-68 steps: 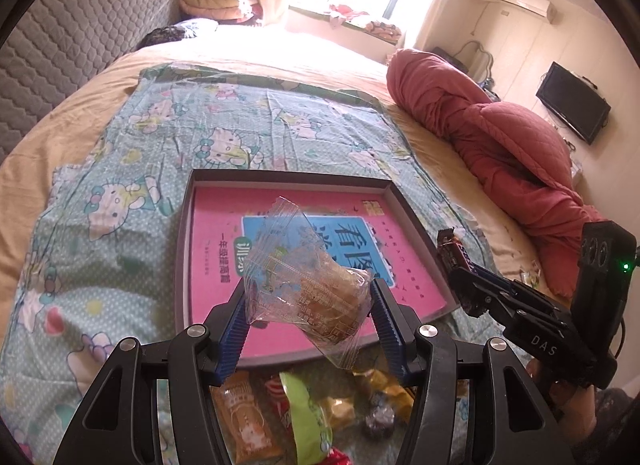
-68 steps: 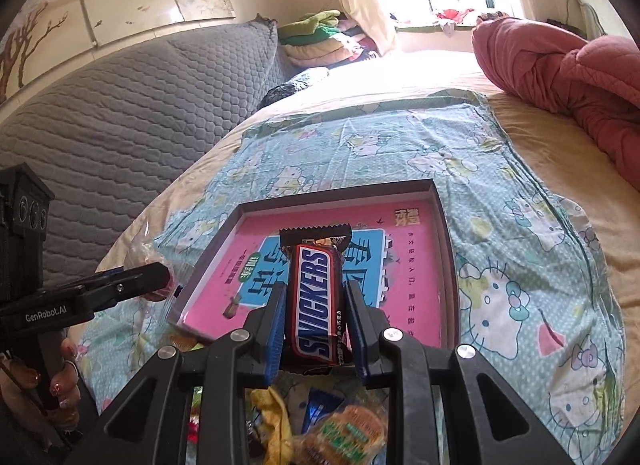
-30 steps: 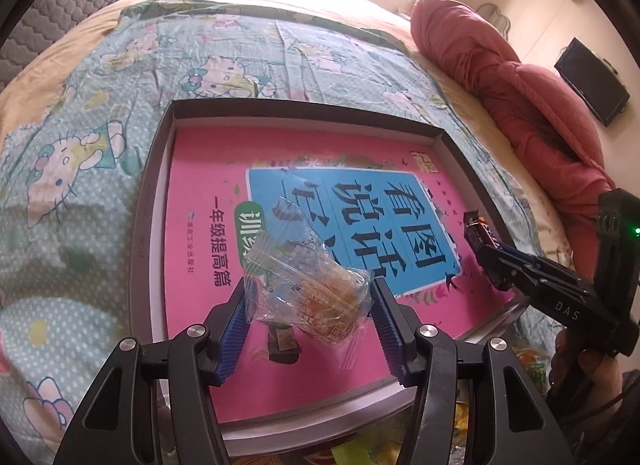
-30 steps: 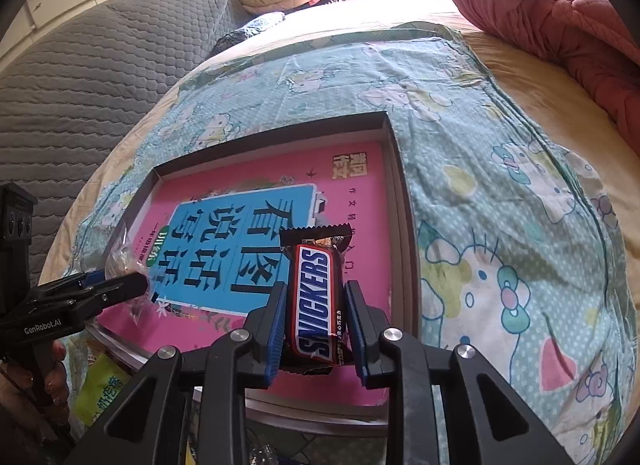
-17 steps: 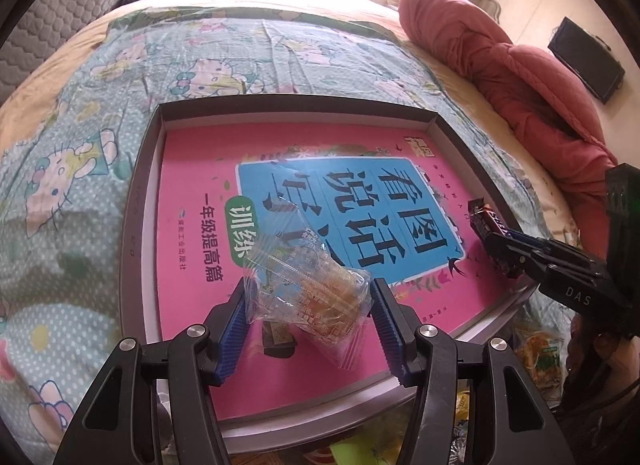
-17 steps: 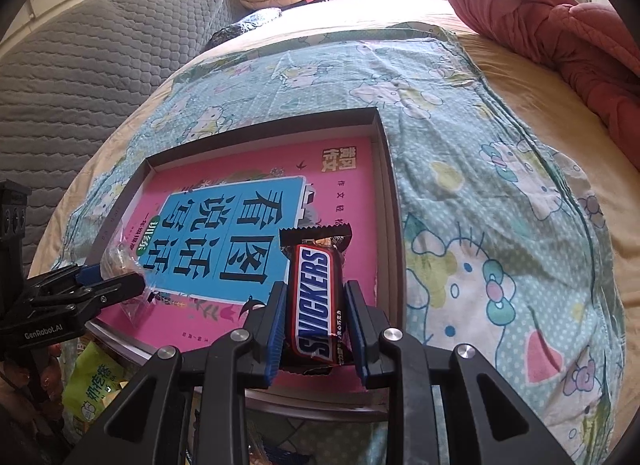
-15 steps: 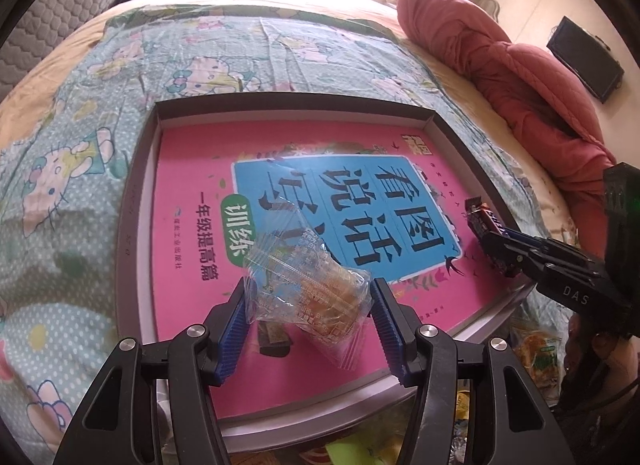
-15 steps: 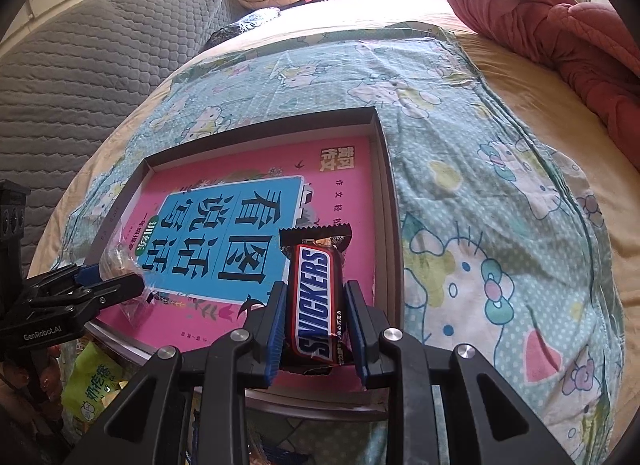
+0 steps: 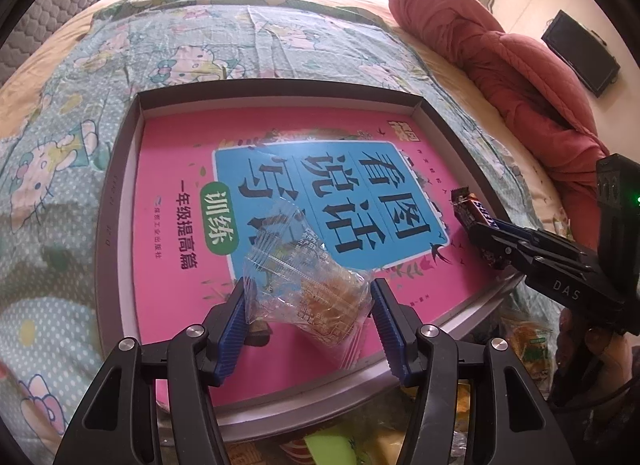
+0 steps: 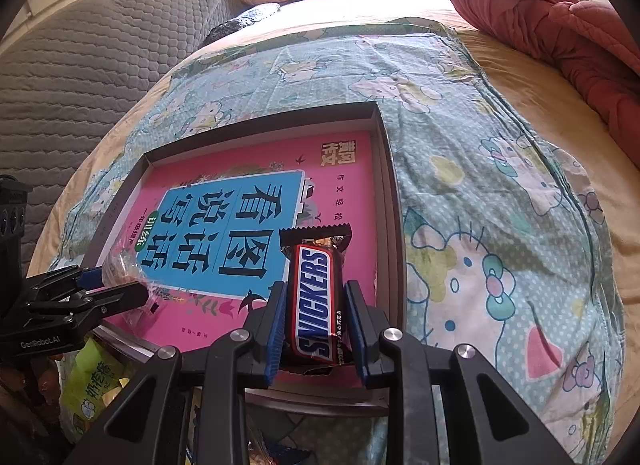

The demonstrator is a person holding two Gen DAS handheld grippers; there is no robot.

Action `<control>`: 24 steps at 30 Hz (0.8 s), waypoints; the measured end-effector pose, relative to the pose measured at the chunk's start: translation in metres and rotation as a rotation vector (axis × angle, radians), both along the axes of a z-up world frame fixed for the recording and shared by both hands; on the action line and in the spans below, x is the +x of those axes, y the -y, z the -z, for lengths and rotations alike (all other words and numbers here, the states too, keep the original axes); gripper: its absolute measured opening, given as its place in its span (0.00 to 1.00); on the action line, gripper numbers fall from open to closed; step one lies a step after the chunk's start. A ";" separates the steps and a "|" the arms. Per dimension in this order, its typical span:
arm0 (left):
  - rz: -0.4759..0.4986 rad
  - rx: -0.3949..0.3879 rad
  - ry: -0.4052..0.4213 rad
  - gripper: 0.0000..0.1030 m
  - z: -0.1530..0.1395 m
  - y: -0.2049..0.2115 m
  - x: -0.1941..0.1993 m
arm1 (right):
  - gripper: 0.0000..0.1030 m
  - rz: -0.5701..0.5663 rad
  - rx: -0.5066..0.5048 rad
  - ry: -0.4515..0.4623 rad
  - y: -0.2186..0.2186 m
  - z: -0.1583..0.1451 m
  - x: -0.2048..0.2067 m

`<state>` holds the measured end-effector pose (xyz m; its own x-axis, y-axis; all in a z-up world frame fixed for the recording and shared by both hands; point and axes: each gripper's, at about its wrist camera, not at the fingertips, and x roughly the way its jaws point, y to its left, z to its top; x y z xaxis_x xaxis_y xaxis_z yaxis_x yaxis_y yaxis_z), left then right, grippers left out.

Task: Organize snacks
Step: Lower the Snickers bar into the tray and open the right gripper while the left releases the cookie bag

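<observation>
We see the box [image 9: 120, 201] floor wide open for a claw, only its pink book [image 9: 168, 169] lying flat inside. Its low walls ring it; loose snack packets [image 10: 92, 381] crowd its near edge.

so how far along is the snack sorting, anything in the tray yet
Done: nothing visibly in the tray, which shows only its pink printed liner. In hand: the left gripper holds a clear-wrapped pastry and the right gripper a Snickers bar, both over the tray's near edge. Left: set both down, then the loose snacks in front of the tray.
</observation>
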<state>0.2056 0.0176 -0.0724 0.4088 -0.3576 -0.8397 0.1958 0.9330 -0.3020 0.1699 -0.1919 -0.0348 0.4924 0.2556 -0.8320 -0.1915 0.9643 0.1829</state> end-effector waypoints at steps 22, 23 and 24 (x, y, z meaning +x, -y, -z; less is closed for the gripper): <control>-0.013 -0.035 -0.037 0.70 -0.002 -0.007 -0.006 | 0.34 0.009 0.010 0.006 0.004 -0.004 -0.002; -0.014 -0.038 -0.039 0.70 -0.002 -0.007 -0.006 | 0.34 0.011 0.014 0.008 0.005 -0.005 -0.002; -0.014 -0.047 -0.040 0.71 -0.003 -0.008 -0.006 | 0.35 0.013 0.015 0.011 0.005 -0.006 -0.003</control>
